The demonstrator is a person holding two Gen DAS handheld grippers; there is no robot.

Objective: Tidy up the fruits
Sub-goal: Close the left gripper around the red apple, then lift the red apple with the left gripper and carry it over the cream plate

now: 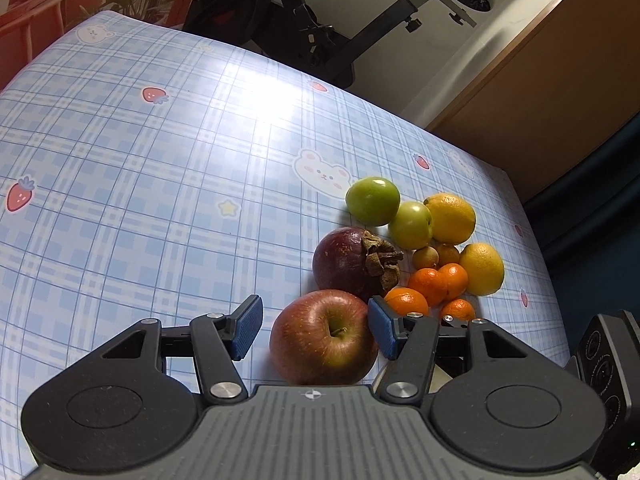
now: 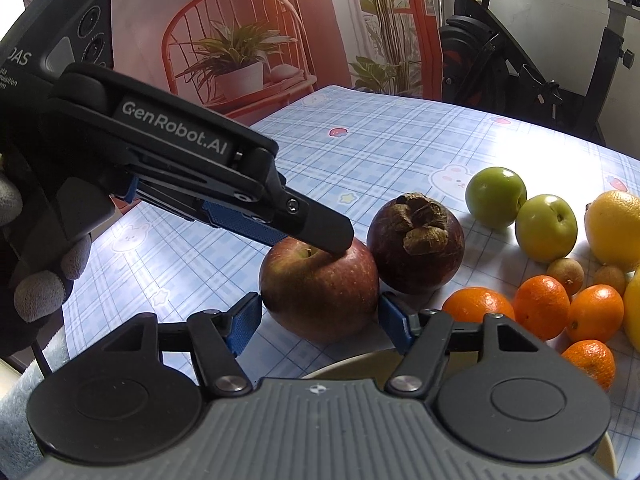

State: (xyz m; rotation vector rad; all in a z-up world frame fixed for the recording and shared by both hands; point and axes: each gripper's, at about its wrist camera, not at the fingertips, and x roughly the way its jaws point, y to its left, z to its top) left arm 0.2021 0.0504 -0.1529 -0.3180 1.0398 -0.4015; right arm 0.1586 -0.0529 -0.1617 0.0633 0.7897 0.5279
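Both grippers tilt down over the apple (image 2: 318, 288), right jaws clamped on it, left jaws apart.

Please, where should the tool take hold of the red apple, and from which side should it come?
Grip the red apple across its widest middle, on the left and right flanks, coming from the near side. It stands stem up, and the mangosteen crowds it only at the far right.
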